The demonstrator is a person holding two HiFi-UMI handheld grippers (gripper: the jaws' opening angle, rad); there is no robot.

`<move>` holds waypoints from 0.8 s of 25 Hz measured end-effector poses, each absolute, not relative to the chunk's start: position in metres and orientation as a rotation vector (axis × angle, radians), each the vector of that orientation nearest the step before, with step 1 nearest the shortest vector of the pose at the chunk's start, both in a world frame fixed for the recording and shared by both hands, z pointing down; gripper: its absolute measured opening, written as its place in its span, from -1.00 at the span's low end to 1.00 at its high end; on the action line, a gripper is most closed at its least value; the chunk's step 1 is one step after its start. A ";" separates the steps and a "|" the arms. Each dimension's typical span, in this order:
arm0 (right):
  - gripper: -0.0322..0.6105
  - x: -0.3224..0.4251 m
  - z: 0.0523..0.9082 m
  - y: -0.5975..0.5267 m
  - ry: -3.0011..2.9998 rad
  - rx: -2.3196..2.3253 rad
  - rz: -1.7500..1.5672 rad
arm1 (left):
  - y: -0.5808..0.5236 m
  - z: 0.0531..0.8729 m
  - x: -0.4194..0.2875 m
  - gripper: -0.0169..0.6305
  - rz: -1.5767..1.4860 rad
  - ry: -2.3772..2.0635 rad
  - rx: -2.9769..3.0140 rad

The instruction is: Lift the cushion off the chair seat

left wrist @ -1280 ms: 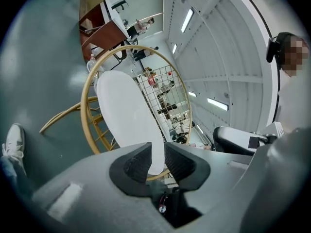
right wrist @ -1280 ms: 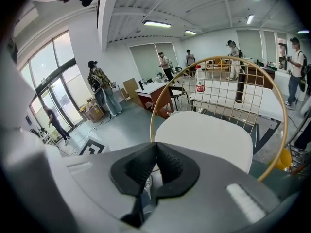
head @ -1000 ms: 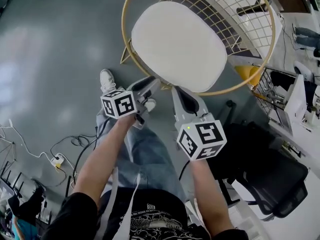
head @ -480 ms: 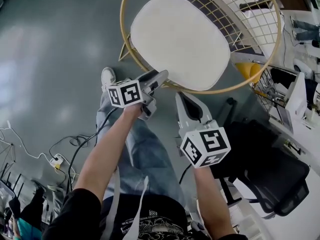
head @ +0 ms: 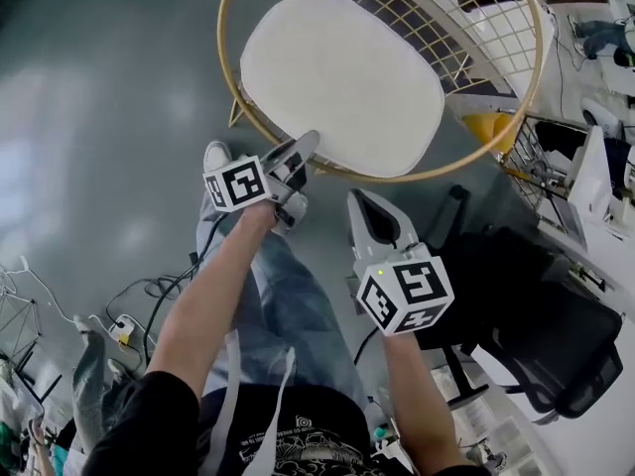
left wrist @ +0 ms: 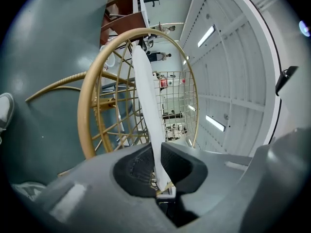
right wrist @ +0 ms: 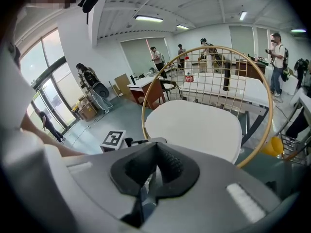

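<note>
Gripping the near edge of the white cushion, the left tongs are clenched on the pad where it overhangs the front of the gold wire chair, their jaws having just been closing on it. The left gripper view shows the thin edge of the cushion running upright between the two dark pads of the left tongs, which press on it from both sides, with the chair's round hoop rising behind. The cushion lies flat on the chair seat, covering most of it inside the hoop. The right tongs hang just in front of the chair's front rim, to the right of the left pair and apart from the cushion. In the right gripper view the right tongs are drawn together with nothing between them, pointed down toward the cushion and the chair beyond. A person's bare forearms carry both tools, and a jeans-clad leg and a white shoe stand on the grey floor before the chair. A black office chair sits to the right of the gold one.
</note>
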State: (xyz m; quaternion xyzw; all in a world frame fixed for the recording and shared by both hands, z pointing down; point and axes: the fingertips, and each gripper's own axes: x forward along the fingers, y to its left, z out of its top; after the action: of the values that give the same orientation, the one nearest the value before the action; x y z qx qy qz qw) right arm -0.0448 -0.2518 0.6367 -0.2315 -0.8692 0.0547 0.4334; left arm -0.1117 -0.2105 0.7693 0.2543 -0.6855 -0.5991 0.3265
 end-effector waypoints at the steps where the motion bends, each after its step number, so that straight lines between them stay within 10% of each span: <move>1: -0.91 -0.045 0.635 -0.253 -2.169 -0.573 0.140 | -0.210 0.765 -0.111 -0.84 -1.571 -1.796 0.669; 20: -0.91 -0.088 0.575 -0.261 -2.307 -0.503 0.213 | -0.188 0.681 -0.142 -0.86 -1.494 -1.847 0.670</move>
State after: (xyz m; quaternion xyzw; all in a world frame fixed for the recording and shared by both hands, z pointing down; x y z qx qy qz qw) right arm -0.0882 -0.2611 0.5746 -0.1967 -0.9017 0.0833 0.3759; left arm -0.1419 -0.1878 0.6812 0.2563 -0.7062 -0.5713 0.3304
